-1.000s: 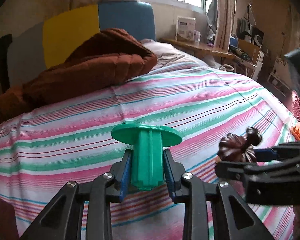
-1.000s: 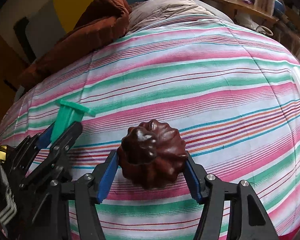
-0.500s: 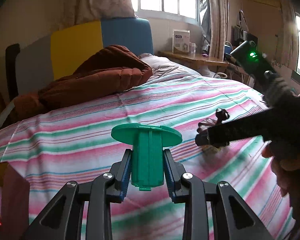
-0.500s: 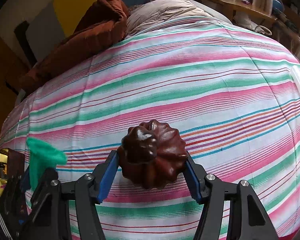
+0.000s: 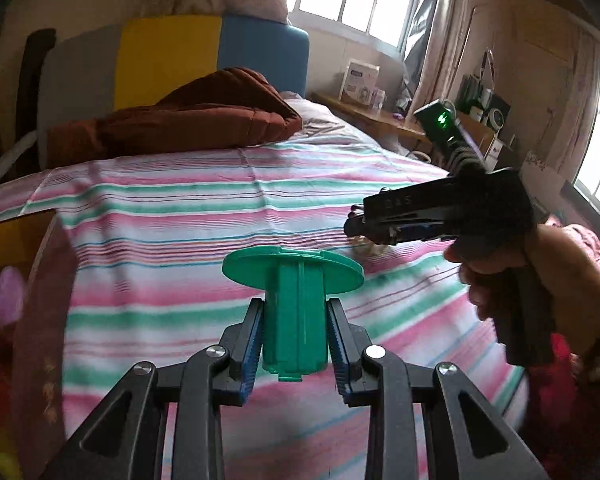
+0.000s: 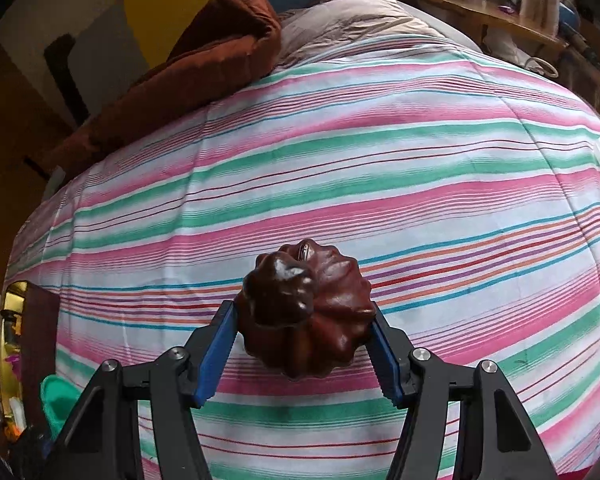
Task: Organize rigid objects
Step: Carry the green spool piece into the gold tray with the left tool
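My left gripper (image 5: pixel 296 340) is shut on a green plastic spool (image 5: pixel 294 304) with a round flange on top, held upright above the near left edge of the striped bed (image 5: pixel 204 216). My right gripper (image 6: pixel 304 332) is shut on a dark brown ribbed pumpkin-shaped ornament (image 6: pixel 306 312) and holds it above the striped bed (image 6: pixel 380 168). In the left wrist view the right gripper (image 5: pixel 360 224) reaches in from the right, held by a hand (image 5: pixel 540 272). The green spool shows blurred at the lower left of the right wrist view (image 6: pixel 58 400).
A brown quilt (image 5: pixel 180 120) and a pillow (image 6: pixel 352 20) lie at the head of the bed. A yellow and blue headboard (image 5: pixel 204 56) stands behind. A wooden shelf with boxes (image 5: pixel 368 100) runs along the far right. A dark cabinet (image 6: pixel 36 340) stands by the bed's left side.
My left gripper has pulled back to the left, off toward the bed's edge, with the spool. My right gripper has stayed over the bed with the ornament, now well ahead of the left.
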Available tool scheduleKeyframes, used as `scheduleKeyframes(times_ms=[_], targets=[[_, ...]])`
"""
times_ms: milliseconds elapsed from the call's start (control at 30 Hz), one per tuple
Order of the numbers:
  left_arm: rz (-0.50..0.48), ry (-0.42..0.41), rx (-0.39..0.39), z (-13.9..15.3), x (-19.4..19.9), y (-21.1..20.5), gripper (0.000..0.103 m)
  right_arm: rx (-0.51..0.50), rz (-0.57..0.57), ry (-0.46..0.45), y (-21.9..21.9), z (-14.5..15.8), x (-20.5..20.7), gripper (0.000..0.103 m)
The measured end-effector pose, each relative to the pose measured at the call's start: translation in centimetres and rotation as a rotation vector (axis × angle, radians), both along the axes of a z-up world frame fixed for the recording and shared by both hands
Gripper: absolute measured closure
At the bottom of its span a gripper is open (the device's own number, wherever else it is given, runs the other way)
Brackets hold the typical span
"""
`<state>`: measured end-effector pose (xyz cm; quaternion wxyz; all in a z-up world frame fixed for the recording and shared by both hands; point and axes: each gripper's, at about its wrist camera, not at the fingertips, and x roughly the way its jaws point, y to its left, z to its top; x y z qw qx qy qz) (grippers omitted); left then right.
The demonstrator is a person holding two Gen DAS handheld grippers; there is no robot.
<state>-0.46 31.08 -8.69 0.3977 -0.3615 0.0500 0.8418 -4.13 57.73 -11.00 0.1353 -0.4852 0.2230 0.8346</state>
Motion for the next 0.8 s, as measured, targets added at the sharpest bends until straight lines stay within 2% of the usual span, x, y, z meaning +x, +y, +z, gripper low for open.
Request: scheduleKeyframes(times_ms=[200,400,600,800], targets=[[0.050,0.016,0.044,2.2,0.9,-5.0,0.073,0.006,0.023,0.005,-0.9,-0.2,-0.1,0.040],[0.173,-0.009,0.071,3.2,0.2,-10.7,0.073,0.025,0.034,0.001,-1.4,-0.1,0.2,0.040],[0.307,-0.070,0.085,2.6,-1.2,-15.8,0.073,0.028,0.035,0.021,-1.6,0.2,0.1,0.040],[0.410,-0.165,0.050,1.0,-2.7,-19.6,0.073,0.034,0.065,0.086,-2.7,1.6,0.2,0.040]])
